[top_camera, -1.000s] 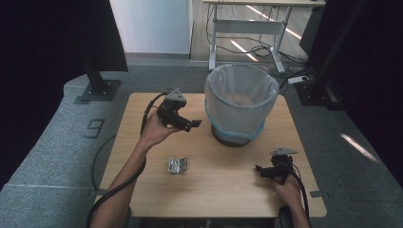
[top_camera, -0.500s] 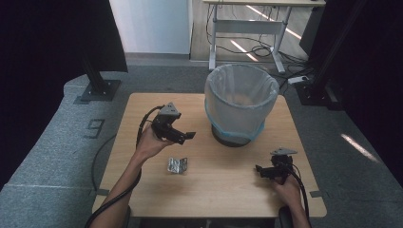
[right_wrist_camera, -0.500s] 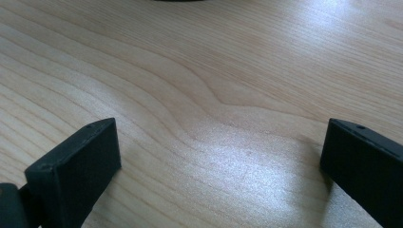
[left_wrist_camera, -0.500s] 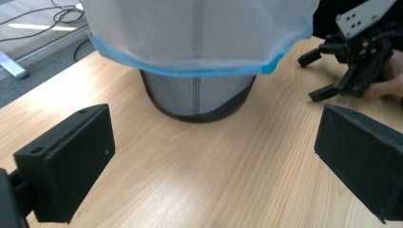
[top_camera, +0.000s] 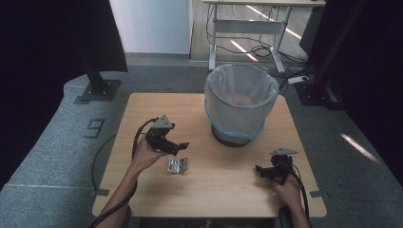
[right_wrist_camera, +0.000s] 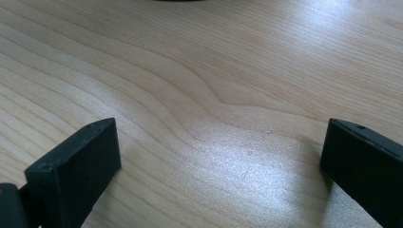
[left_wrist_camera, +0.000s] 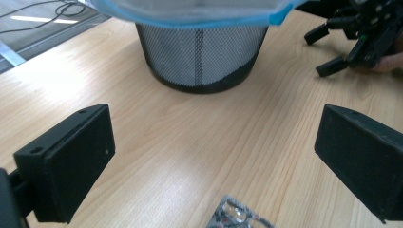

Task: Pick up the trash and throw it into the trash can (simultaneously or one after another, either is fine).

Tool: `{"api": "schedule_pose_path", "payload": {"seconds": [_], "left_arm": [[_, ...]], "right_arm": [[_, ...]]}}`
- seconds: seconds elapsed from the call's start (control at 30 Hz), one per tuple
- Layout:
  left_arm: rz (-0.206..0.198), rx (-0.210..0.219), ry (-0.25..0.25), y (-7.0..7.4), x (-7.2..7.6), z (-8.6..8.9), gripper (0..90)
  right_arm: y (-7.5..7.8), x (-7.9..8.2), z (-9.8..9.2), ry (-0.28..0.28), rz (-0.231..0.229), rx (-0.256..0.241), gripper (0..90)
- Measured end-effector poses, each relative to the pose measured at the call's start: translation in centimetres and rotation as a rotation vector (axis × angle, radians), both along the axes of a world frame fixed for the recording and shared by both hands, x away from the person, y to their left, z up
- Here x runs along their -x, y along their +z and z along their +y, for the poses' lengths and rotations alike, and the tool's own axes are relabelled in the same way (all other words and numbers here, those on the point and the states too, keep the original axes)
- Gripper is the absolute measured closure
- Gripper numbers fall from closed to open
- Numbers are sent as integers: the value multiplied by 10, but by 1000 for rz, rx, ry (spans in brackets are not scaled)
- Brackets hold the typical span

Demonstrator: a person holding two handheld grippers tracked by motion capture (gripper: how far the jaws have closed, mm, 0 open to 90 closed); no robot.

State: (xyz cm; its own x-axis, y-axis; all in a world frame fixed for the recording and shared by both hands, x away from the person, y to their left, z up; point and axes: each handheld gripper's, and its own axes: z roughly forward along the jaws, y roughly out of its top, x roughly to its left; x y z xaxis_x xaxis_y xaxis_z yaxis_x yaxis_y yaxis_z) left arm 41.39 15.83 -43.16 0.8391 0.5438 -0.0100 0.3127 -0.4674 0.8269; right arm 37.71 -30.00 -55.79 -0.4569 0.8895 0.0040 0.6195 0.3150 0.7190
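A small silver blister pack [top_camera: 177, 165] lies on the wooden table [top_camera: 223, 190], left of centre. My left gripper [top_camera: 177, 148] hovers just above and behind it, jaws wide open and empty; the left gripper view catches the pack [left_wrist_camera: 240, 216] at the bottom edge, below the gap between the jaws. A black mesh bin [top_camera: 241, 105] with a clear liner stands at the back right of the table, and its mesh wall [left_wrist_camera: 199, 59] fills the far side of that view. My right gripper [top_camera: 261, 171] rests low near the front right, open over bare wood [right_wrist_camera: 214, 118].
The right gripper [left_wrist_camera: 354, 42] and the hand holding it appear far off in the left gripper view. Grey carpet surrounds the table, with black stand bases [top_camera: 97, 88] at the back left and a desk frame with cables [top_camera: 247, 28] beyond.
My left gripper has come down and forward from beside the bin toward the blister pack. The right gripper has stayed put.
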Motion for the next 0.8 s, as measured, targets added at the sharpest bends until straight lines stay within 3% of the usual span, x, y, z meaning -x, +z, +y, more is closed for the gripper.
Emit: {"api": "schedule_pose_path", "payload": {"seconds": [0.3,0.8], "left_arm": [[1,-28,5,-28,8,5,0],[54,-83,10,-76,16,9,0]], "right_arm": [[0,0,0,1,0,0,0],[0,0,0,1,-1,0,0]]}}
